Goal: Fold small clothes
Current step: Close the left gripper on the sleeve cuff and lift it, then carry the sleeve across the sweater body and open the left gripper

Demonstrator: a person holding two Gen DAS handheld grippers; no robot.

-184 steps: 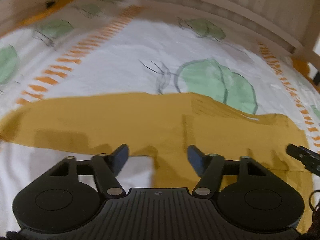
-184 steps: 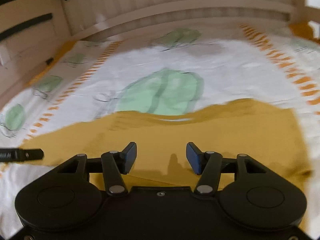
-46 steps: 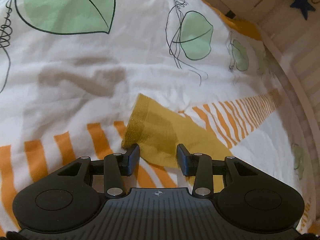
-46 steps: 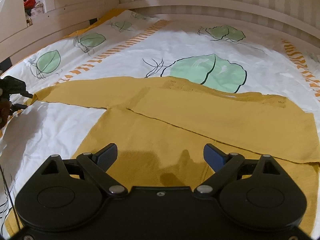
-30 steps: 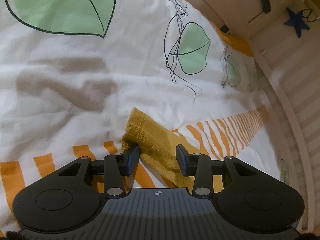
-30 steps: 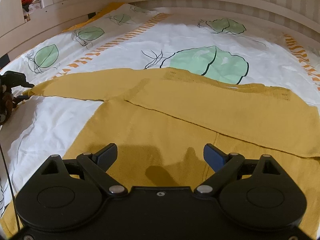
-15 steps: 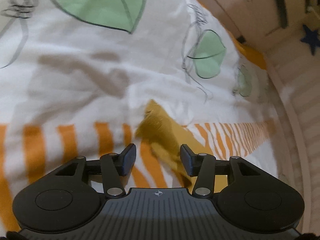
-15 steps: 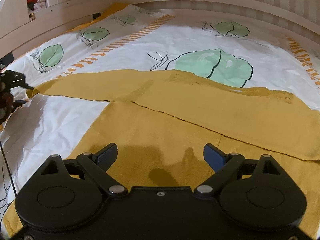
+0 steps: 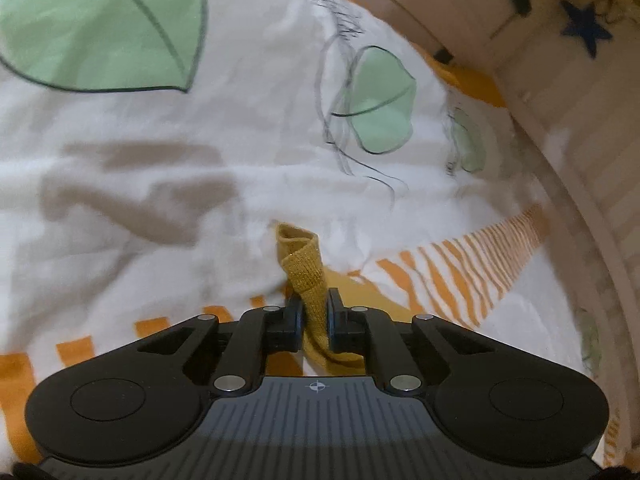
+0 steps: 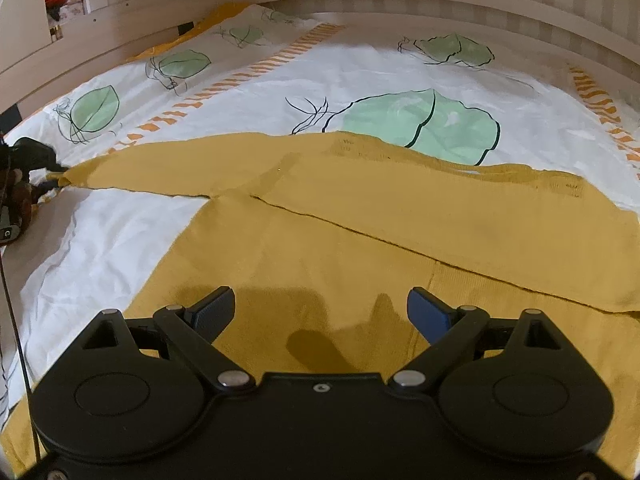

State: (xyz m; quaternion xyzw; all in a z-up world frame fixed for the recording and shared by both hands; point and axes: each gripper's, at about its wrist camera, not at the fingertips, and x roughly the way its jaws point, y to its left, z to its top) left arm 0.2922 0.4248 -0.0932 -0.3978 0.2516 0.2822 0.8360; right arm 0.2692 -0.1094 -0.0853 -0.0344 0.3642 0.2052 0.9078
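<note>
Jaws of the left gripper (image 9: 313,322) are pressed nearly together on the ribbed cuff (image 9: 305,268) of the mustard sweater (image 10: 360,240), low in the centre of the left wrist view; the cuff curls up and over beyond the pads. Those of the right gripper (image 10: 320,312) stand wide apart and hold nothing, hovering over the sweater's body at the bottom of the right wrist view.

Most of the garment lies flat on the bed sheet (image 10: 380,68), filling the lower and middle right of that view. One sleeve is already folded across the chest, while the other sleeve (image 10: 160,172) runs out to the left edge of the frame, where the left gripper shows small and dark.

Judging by its drape, the knit is light, soft and limp, likely stretchy. It should follow a pull but sag and wrinkle. The thicker cuff looks the soundest place to grip; carrying it across the body seems the step in hand.
</note>
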